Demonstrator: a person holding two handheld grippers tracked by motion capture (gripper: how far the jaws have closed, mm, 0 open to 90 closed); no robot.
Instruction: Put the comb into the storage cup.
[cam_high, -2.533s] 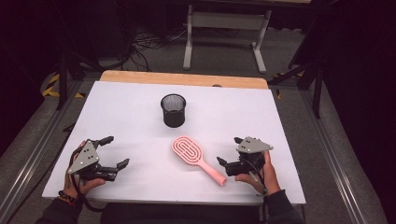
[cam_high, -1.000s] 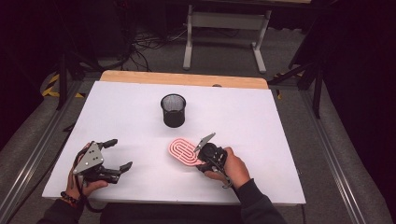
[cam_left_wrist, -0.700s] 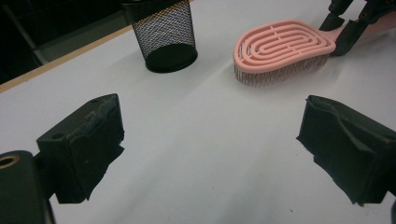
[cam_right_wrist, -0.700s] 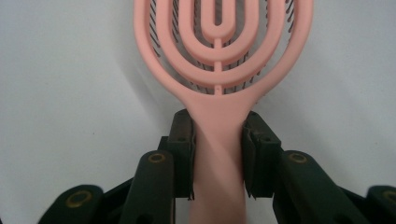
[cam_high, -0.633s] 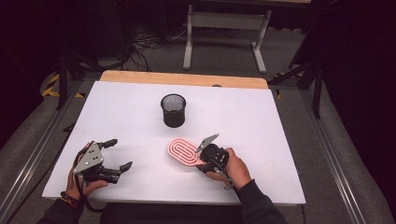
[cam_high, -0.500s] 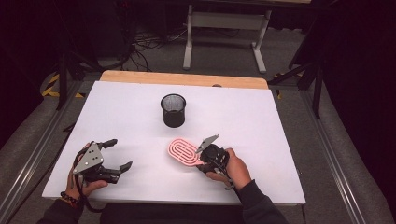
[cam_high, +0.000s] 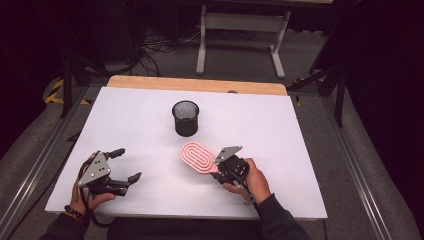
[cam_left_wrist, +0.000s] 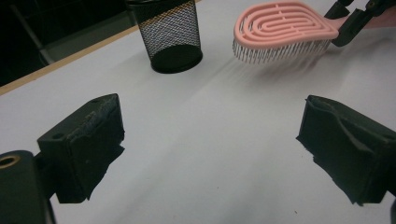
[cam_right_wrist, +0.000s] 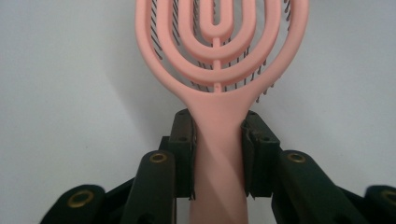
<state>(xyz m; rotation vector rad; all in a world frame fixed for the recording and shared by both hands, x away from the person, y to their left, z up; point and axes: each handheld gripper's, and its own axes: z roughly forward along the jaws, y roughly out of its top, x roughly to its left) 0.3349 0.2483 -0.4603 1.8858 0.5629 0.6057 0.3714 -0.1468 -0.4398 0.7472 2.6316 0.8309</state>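
Observation:
A pink hairbrush (cam_high: 197, 157) with a looped open head is held near the middle of the white table (cam_high: 280, 125), bristles down. My right gripper (cam_high: 219, 169) is shut on its handle. In the right gripper view both black pads (cam_right_wrist: 184, 154) press the sides of the handle while the hairbrush (cam_right_wrist: 219, 46) head points away from the right gripper (cam_right_wrist: 218, 140). In the left gripper view the hairbrush (cam_left_wrist: 280, 23) head seems to hover just above the table. My left gripper (cam_high: 127, 164) rests at the front left, open and holding nothing, and the left gripper (cam_left_wrist: 215, 135) has only bare table between its jaws.
A black mesh cup (cam_high: 185, 118) stands upright behind the brush, and the cup (cam_left_wrist: 173, 35) is empty as far as I can see. A wooden strip (cam_high: 195, 84) runs along the table's far edge. The floor beyond holds cables and a metal stand (cam_high: 240, 30).
The right gripper came in from the right side of the table and closed on the brush's handle. The brush has turned and its head has shifted slightly. The left gripper has stayed put.

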